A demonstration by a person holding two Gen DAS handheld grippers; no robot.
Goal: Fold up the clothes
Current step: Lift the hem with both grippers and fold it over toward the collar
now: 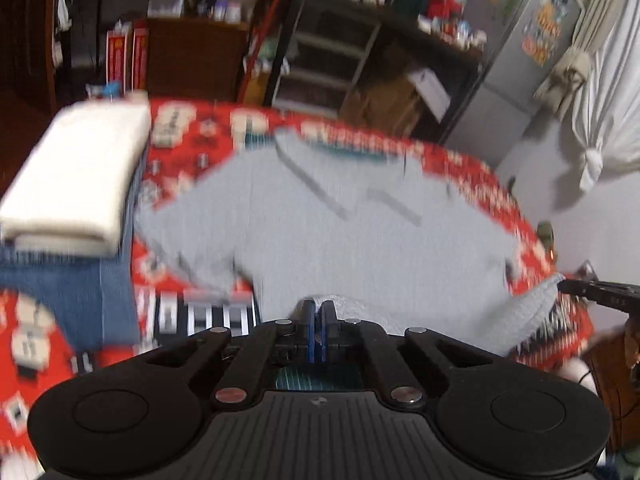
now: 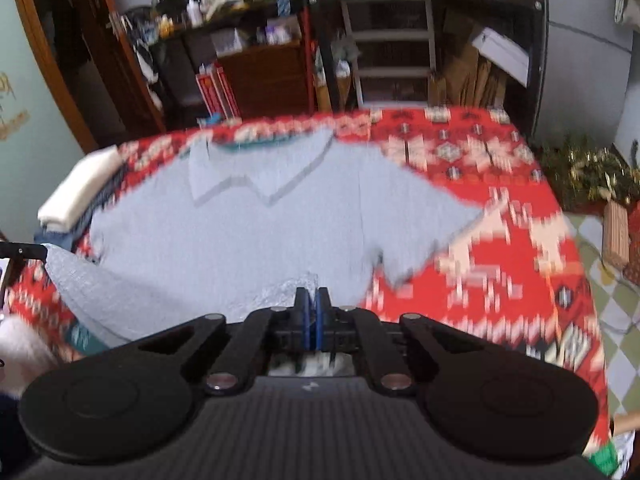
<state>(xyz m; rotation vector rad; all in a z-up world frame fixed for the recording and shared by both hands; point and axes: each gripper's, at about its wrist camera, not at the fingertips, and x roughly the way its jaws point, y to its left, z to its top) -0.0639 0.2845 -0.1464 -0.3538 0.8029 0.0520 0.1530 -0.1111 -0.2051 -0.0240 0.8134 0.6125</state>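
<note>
Grey polo shirt spread on patterned table, both hand-held grippers clamped on its near hem.

The grey polo shirt (image 1: 340, 216) lies flat on the red patterned cloth (image 2: 500, 240) covering the table, collar (image 2: 260, 176) toward 12 o'clock, one short sleeve (image 2: 420, 220) out toward 3 o'clock in the right wrist view. Left hand-held gripper (image 1: 319, 312): blue-padded fingers pressed together on a raised bunch of hem fabric at 6 o'clock. Right hand-held gripper (image 2: 311, 300): fingers likewise pinched on the hem, fabric puckered just ahead of them. A folded white garment (image 1: 76, 176) sits on folded blue denim (image 1: 68, 292) at 9 o'clock, beside the shirt. Both views are motion-blurred. Cluttered shelving (image 2: 388, 48) stands beyond the table at 12 o'clock.
</note>
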